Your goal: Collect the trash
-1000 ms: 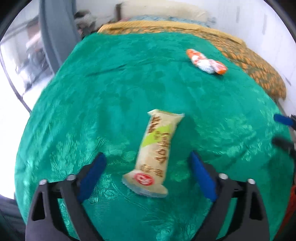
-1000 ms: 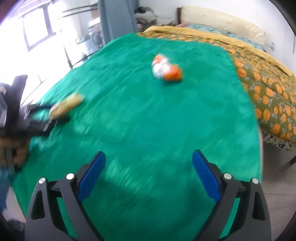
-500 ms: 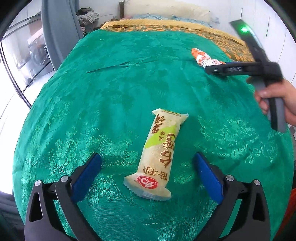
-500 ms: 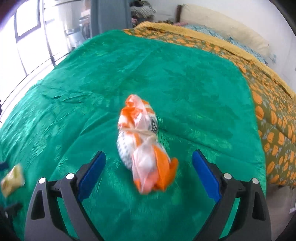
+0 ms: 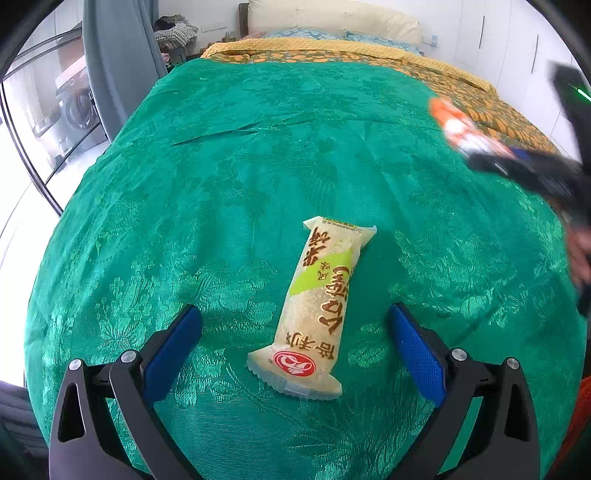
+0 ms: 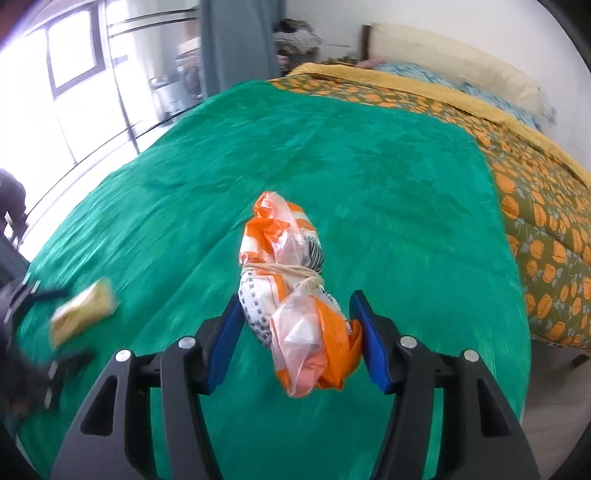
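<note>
A beige snack wrapper with brown lettering lies on the green bedspread. My left gripper is open, its blue pads on either side of the wrapper's near end, not touching it. My right gripper is shut on an orange and white plastic bag tied with string and holds it off the bedspread. In the left wrist view the bag and right gripper show blurred at the right. The wrapper shows blurred at the left of the right wrist view.
The green bedspread covers the near part of a bed; an orange-patterned quilt and pillows lie beyond. A grey curtain and glass doors stand at the left. The floor drops off past the bed's right edge.
My right gripper closed on the orange bag and lifted it, moving right in the left wrist view. My left gripper held nearly still over the wrapper.
</note>
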`<state>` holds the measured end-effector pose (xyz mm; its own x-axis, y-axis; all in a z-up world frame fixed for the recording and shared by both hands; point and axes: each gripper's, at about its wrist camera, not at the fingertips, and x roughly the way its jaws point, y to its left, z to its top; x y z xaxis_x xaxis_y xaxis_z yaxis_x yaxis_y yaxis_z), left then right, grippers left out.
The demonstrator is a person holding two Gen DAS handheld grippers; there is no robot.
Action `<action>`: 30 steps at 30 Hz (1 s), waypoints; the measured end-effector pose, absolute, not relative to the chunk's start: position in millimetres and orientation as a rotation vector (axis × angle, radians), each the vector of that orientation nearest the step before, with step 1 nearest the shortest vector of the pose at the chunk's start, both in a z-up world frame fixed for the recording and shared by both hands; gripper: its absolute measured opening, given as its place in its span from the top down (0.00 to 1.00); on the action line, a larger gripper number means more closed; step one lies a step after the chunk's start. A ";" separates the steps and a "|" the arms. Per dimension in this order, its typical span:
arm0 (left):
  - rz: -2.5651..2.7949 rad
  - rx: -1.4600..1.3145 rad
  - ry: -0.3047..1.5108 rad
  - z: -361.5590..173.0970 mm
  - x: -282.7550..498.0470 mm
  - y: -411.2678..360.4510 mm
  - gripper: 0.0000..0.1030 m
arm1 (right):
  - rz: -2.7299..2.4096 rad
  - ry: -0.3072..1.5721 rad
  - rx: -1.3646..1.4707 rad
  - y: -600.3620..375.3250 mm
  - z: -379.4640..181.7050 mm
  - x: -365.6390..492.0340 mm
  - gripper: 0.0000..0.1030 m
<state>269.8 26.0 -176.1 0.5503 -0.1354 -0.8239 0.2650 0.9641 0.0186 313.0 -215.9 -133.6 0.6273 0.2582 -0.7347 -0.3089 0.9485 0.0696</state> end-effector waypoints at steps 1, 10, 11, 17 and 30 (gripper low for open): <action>-0.237 0.148 0.960 -176.1 269.4 25.6 0.05 | 0.339 0.833 -0.073 -215.5 -132.6 299.1 0.44; -0.231 0.150 0.958 -175.5 268.6 25.3 0.05 | 0.402 0.907 0.010 -202.0 -137.3 184.0 0.41; -0.232 0.150 0.958 -175.6 268.6 25.4 0.05 | 0.396 0.923 0.032 -201.2 -141.3 179.0 0.39; -0.232 0.149 0.959 -175.5 268.9 25.6 0.05 | 0.326 0.897 0.108 -217.5 -145.0 168.2 0.28; -0.412 0.126 0.962 -166.4 256.6 41.2 0.05 | 0.328 0.852 0.014 -245.6 -114.6 146.5 0.19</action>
<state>256.6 41.2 -166.4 0.5016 -0.2850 -0.8168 0.3951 0.9154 -0.0768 146.5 -245.6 -114.6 0.6111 0.2901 -0.7365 -0.2790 0.9497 0.1425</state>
